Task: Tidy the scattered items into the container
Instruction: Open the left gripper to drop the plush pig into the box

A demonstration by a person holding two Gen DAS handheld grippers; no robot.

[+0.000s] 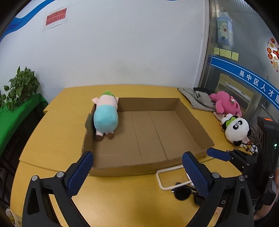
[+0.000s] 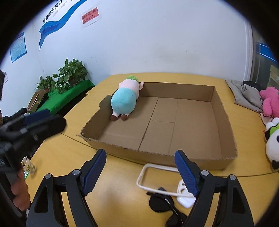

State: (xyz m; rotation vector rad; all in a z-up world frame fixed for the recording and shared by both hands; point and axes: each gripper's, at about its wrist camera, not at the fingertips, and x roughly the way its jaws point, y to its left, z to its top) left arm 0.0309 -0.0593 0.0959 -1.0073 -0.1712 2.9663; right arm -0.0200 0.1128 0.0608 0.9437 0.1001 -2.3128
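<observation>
Both my claws stand open with nothing between the pads: the left claw (image 1: 137, 172) and the right claw (image 2: 142, 172) hover over the table's (image 1: 122, 192) near edge. I may snag the white cable (image 2: 153, 176) and sunglasses (image 2: 162, 204) lying just under them. The pig plush (image 1: 105, 117) already lies in the cardboard box (image 1: 191, 111); the panda (image 1: 236, 128) and pink plush (image 1: 225, 103) wait at the right edge, beside grey cloth (image 1: 197, 97).

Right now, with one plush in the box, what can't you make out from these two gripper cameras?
- Pig plush: face hidden in both views; it lies face down against the cardboard box wall.
- Sunglasses: partly behind the left gripper finger, left view.
- Panda plush: cut off by the right view's edge.
- Red wall notice: text too small, blurred.
</observation>
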